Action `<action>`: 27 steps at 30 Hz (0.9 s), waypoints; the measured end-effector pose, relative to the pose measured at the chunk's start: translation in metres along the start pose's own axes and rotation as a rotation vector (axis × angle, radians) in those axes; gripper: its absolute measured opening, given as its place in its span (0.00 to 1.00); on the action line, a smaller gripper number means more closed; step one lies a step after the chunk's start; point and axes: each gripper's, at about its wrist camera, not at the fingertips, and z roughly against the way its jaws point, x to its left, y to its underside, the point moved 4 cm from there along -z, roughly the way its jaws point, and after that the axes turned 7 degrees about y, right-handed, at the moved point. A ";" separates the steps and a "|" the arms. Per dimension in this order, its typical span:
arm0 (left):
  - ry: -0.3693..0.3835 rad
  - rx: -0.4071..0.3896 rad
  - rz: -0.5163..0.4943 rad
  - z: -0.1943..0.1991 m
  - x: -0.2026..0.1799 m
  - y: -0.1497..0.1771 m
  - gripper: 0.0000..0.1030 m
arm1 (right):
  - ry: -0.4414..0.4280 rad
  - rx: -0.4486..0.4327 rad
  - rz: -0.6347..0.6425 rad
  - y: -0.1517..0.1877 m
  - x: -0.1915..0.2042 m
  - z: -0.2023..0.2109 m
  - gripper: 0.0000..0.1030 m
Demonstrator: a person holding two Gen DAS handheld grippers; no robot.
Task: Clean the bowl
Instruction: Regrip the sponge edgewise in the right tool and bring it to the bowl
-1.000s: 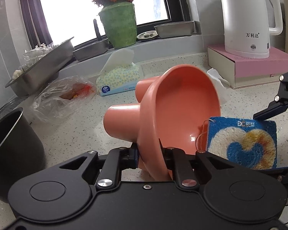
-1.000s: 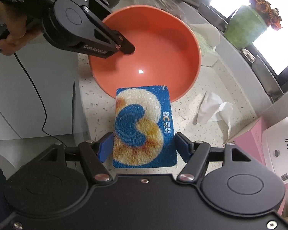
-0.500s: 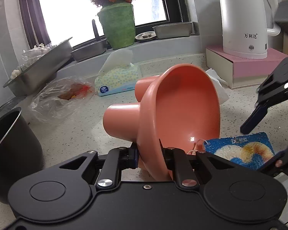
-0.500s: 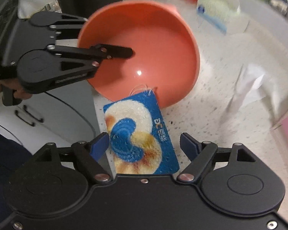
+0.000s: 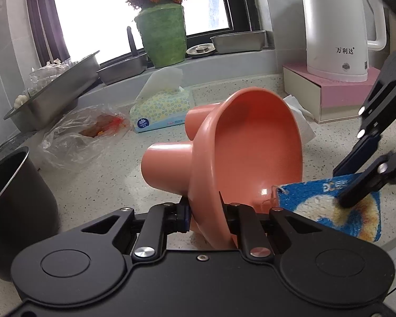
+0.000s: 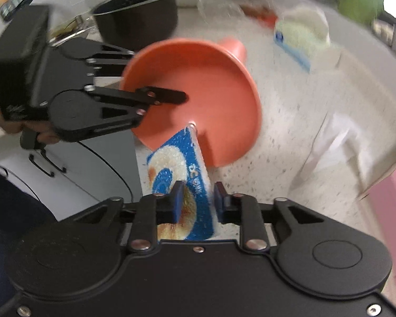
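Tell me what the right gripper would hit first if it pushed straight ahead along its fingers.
Most likely the orange bowl: the sponge between the closing jaws of the right gripper already reaches its rim, so the sponge would press in first. Depth is blurred.

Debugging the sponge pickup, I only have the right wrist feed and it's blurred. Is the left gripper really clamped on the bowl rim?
Observer: Yes. In the left wrist view the left gripper pinches the bowl's rim, with one finger inside and one outside.
Operator: Is the bowl flat on the counter?
Observer: No. It stands tilted on edge, opening toward the right gripper.
Operator: I see one cup behind it.
Observer: There are two, a near cup and a far cup, in the same colour as the bowl.
Operator: And the sponge?
Observer: The right gripper's jaws are closing with the sponge between them. It is tilted, its patterned face toward the left camera.
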 end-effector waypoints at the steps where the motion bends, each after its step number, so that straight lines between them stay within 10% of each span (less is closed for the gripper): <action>1: 0.000 0.000 0.000 0.000 0.000 0.000 0.15 | 0.033 -0.015 0.040 0.000 0.007 0.004 0.20; 11: -0.001 0.005 0.004 0.001 0.001 0.000 0.15 | 0.287 -0.102 0.298 0.003 0.053 0.021 0.19; 27: 0.003 -0.001 0.001 0.001 0.002 0.002 0.15 | 0.273 -0.075 0.289 0.006 0.071 0.018 0.19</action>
